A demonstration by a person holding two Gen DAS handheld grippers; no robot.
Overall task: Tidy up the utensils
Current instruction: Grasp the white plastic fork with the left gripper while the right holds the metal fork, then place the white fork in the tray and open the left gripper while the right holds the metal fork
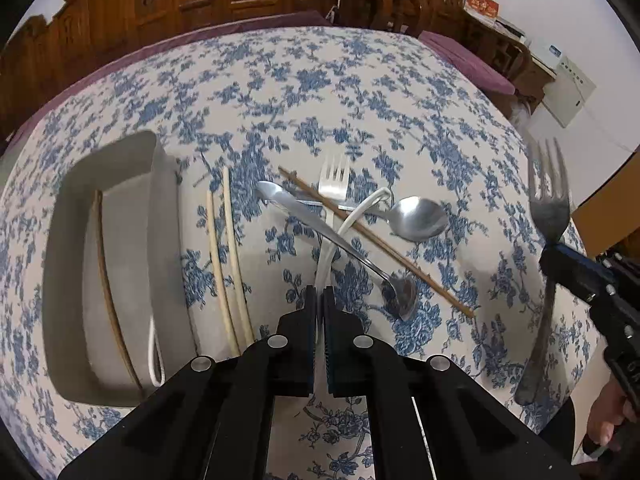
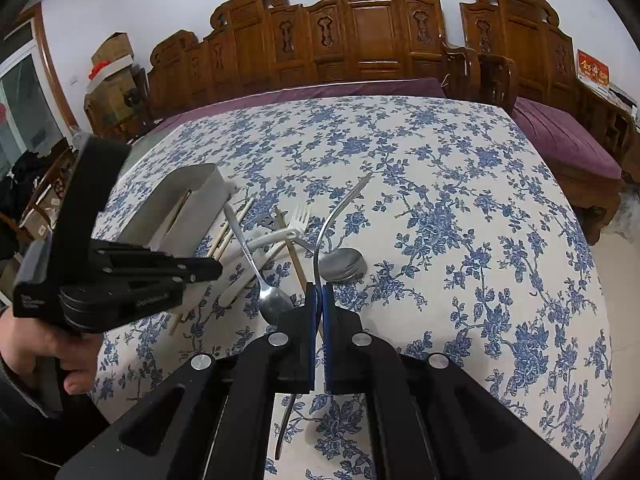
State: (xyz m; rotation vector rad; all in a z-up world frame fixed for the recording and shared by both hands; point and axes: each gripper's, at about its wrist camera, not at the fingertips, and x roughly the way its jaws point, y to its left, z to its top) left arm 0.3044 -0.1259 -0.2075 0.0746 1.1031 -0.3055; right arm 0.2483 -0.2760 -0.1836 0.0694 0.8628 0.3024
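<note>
My left gripper (image 1: 319, 292) is shut on the stem of a white looped utensil (image 1: 360, 212), whose far end lies across the pile on the flowered tablecloth. In the right wrist view that gripper (image 2: 218, 270) reaches in from the left. My right gripper (image 2: 319, 290) is shut on a metal fork (image 2: 340, 208), held above the cloth with its tines pointing away; the left wrist view shows that fork (image 1: 548, 208) at the right edge. A grey tray (image 1: 160, 208) stands at the left with a brown chopstick (image 1: 106, 272) and a white looped piece inside.
On the cloth lie two pale chopsticks (image 1: 228, 260), a brown chopstick (image 1: 376, 240), a short spoon (image 1: 420, 220), a long spoon (image 1: 340, 244) and a pale fork (image 1: 334, 184), all crossing. Carved wooden seats with purple cushions stand behind the table. A hand (image 2: 40, 344) holds the left gripper.
</note>
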